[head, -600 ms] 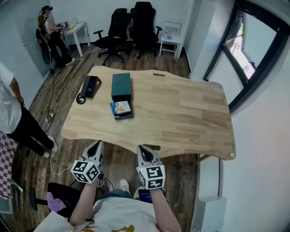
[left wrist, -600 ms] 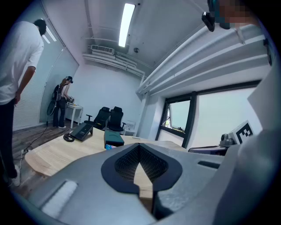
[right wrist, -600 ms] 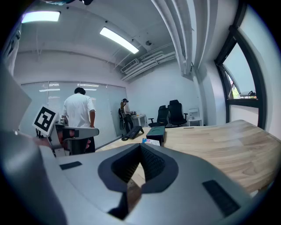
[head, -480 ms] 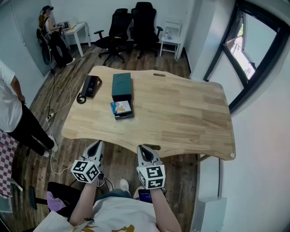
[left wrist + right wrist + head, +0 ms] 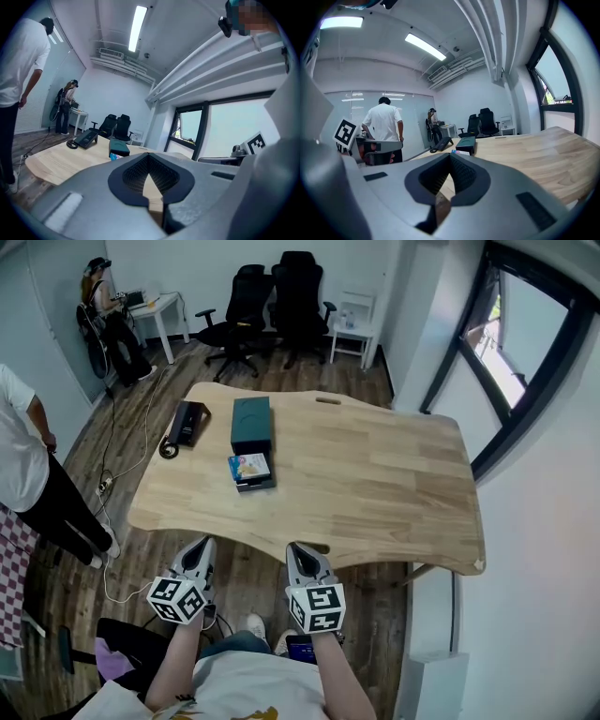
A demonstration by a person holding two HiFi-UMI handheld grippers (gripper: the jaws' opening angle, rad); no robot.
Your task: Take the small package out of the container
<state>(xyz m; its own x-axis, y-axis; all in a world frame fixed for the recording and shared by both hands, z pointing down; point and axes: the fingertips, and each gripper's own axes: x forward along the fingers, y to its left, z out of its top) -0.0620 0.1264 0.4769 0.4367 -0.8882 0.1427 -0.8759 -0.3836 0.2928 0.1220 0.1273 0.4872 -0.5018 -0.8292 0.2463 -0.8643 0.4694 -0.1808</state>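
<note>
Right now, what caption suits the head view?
Left gripper and right gripper, jaws shut, facing a wooden table bearing teal container and small package.

Dark teal box point(image 5: 251, 422), pale wood-grain table point(image 5: 375, 474)

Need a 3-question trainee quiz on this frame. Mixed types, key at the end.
1. True or false: the left tongs grip the small package.
2. Which lies nearest the person on the table? A) teal box B) small package C) black device
3. What state are the right tongs in?

Key: 1 false, since both tongs are held short of the table's near edge. 2 B. 3 shut and empty.
</note>
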